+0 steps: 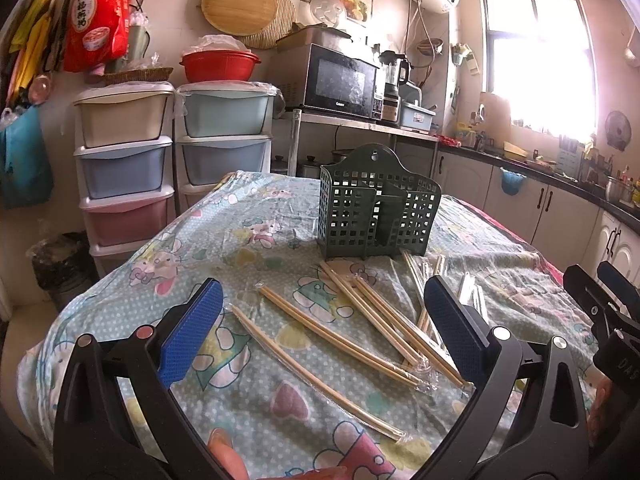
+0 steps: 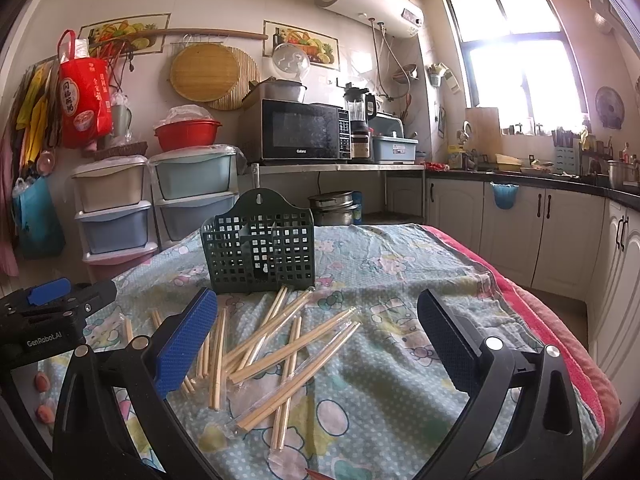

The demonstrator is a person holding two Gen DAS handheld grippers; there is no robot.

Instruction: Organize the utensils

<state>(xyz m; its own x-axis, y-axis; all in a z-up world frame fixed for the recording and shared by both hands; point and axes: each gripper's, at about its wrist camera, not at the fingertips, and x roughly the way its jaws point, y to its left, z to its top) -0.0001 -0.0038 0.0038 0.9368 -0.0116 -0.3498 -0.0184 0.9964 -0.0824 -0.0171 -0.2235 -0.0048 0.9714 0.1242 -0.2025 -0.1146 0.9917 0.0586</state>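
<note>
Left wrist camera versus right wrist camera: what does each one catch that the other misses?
Only the left wrist view shows the right claw at its edge and a dark trash bag on the floor. Only the right wrist view shows the left claw and stacked metal pots under the shelf. Both show the green basket, empty, wrapped chopsticks scattered on the tablecloth, and open claws.

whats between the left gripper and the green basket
In the left wrist view, wrapped chopstick pairs lie scattered on the patterned cloth between the open left gripper and the green basket. Nothing else sits there.
</note>
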